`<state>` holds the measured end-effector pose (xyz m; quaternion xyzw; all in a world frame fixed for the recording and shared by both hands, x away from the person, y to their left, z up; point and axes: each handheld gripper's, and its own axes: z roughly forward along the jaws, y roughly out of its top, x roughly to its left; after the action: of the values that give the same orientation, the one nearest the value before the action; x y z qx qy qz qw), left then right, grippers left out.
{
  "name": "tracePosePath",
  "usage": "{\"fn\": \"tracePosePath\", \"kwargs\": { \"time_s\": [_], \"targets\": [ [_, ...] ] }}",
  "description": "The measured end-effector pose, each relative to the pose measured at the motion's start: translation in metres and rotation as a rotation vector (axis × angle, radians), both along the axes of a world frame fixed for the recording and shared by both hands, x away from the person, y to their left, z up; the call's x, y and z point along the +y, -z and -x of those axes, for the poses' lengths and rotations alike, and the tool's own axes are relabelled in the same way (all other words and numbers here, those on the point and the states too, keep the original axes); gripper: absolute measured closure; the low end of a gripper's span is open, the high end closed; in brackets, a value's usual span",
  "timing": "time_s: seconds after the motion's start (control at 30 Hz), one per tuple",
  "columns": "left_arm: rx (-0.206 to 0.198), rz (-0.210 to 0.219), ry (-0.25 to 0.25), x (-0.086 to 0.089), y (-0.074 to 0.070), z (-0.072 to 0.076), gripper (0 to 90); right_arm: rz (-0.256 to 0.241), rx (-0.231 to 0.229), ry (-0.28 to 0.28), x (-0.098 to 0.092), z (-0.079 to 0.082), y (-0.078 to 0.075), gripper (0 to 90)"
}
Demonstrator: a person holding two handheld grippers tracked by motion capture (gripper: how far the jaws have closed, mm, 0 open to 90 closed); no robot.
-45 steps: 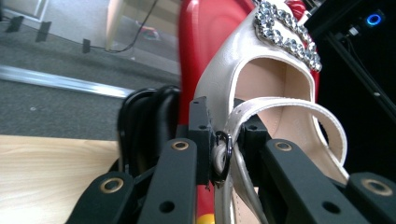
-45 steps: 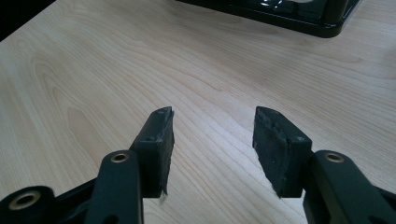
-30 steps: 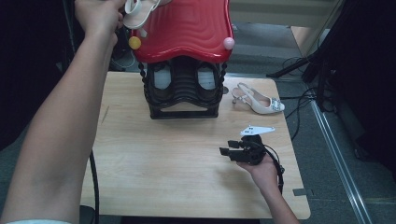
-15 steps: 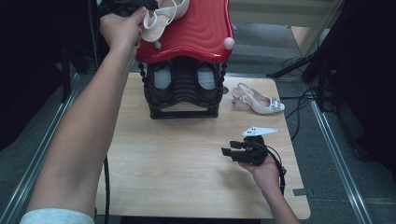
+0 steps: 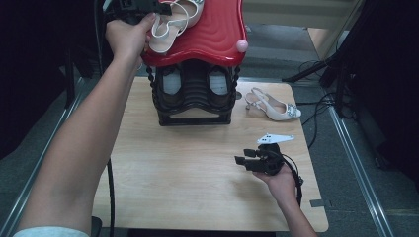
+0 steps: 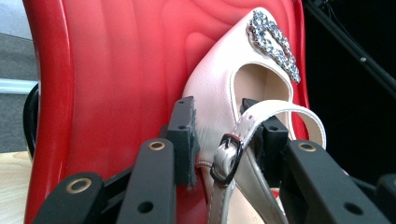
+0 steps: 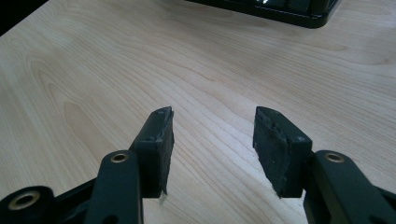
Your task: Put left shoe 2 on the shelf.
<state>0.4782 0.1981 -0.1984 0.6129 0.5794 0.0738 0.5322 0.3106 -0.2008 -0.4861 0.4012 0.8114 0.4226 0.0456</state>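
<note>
White slingback shoe (image 6: 219, 93) lies on the red rack top (image 6: 116, 70), pinched at its heel strap by the left hand-held gripper (image 6: 229, 135), so ease it flat before letting go, while the right hand-held gripper (image 7: 212, 140) hovers wide apart over the worktop (image 7: 93, 70).

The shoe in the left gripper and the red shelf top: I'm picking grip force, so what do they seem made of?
Shoe: probably smooth pale leather or faux leather, soft sheen, rhinestone buckle. Red shelf top: likely glossy moulded plastic, with ripples and highlights.
</note>
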Motion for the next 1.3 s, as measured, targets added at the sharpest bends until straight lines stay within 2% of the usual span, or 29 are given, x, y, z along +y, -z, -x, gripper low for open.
{"fn": "tracePosePath", "kwargs": {
  "time_s": [0.1, 0.2, 0.4, 0.5, 0.63, 0.7, 0.8, 1.0, 1.2, 1.3],
  "targets": [
    [0.005, -0.017, 0.022, 0.0, -0.002, 0.003, 60.5, 0.0, -0.003, 0.002, -0.001, -0.001, 0.0, 49.1],
    [0.001, -0.007, 0.039, 0.001, -0.005, 0.006, 55.9, -0.006, -0.003, 0.012, -0.004, 0.0, -0.001, 49.1],
    [-0.019, -0.022, 0.045, 0.01, -0.013, 0.015, 54.5, -0.012, -0.002, 0.027, -0.008, 0.0, -0.002, 49.1],
    [-0.007, -0.04, 0.064, 0.014, -0.018, 0.018, 54.4, -0.007, 0.0, 0.023, -0.007, 0.0, -0.002, 49.1],
    [-0.016, -0.054, 0.055, 0.025, -0.023, 0.023, 54.3, -0.007, 0.0, 0.023, -0.006, -0.001, -0.001, 49.1],
    [-0.013, -0.067, 0.037, 0.032, -0.022, 0.024, 53.8, -0.005, 0.002, 0.023, -0.006, -0.001, -0.001, 49.2],
    [-0.008, -0.063, 0.017, 0.044, -0.017, 0.026, 53.3, -0.005, -0.002, 0.023, -0.007, -0.001, -0.001, 49.1],
    [0.003, -0.07, 0.004, 0.062, -0.009, 0.029, 52.9, -0.008, 0.004, 0.03, -0.008, -0.001, -0.002, 49.1],
    [-0.001, -0.039, 0.012, 0.074, 0.005, 0.038, 51.8, -0.008, 0.004, 0.027, -0.007, -0.002, -0.001, 49.1],
    [-0.008, -0.085, 0.003, 0.075, 0.011, 0.043, 51.3, -0.009, 0.006, 0.024, -0.007, -0.001, -0.001, 49.2]
  ]
}}
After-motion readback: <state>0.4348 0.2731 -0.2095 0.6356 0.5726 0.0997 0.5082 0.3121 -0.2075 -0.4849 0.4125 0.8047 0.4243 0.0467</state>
